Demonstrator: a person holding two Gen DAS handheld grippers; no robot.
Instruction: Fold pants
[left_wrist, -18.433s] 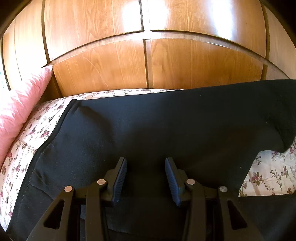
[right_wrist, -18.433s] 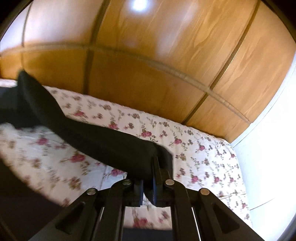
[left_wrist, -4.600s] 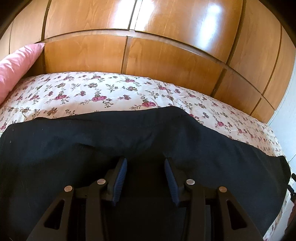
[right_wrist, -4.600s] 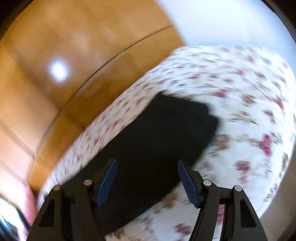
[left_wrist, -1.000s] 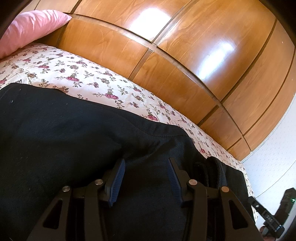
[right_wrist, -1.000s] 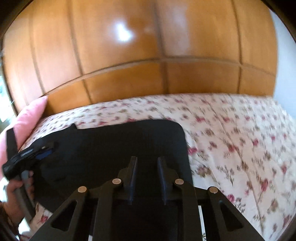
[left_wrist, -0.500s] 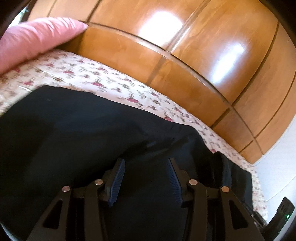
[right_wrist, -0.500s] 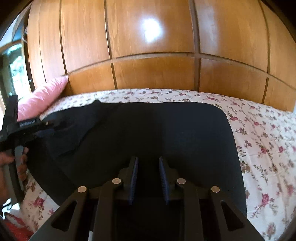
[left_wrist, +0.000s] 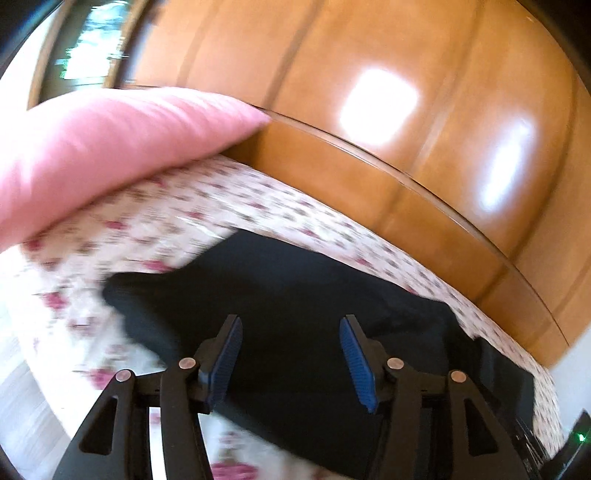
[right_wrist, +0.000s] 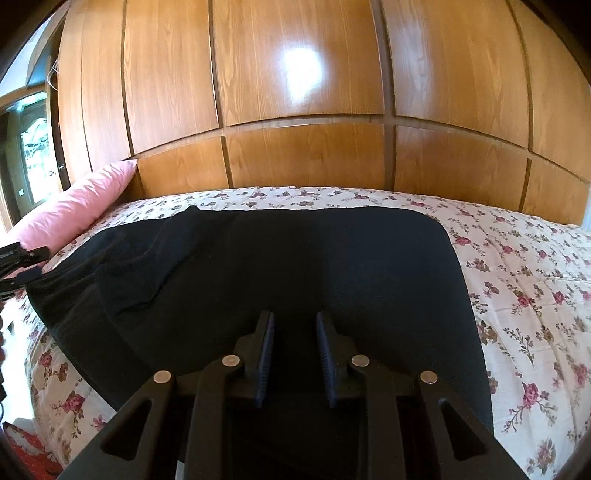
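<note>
The black pants (right_wrist: 295, 266) lie folded flat on the floral bedsheet (right_wrist: 524, 280); they also show in the left wrist view (left_wrist: 295, 302), blurred. My left gripper (left_wrist: 291, 354) is open and empty, above the pants' left end. It shows at the left edge of the right wrist view (right_wrist: 14, 266). My right gripper (right_wrist: 293, 350) hovers over the pants' near edge, its jaws narrowly apart with nothing between them.
A pink pillow (left_wrist: 92, 147) lies at the bed's left end, also in the right wrist view (right_wrist: 74, 210). A wooden panelled wardrobe (right_wrist: 295, 110) stands behind the bed. The bed's near edge and floor show at lower left (left_wrist: 22, 417).
My left gripper has swung left toward the pillow and the pants' left end, with blur. My right gripper has pulled back slightly; the pants now lie flatter at the left.
</note>
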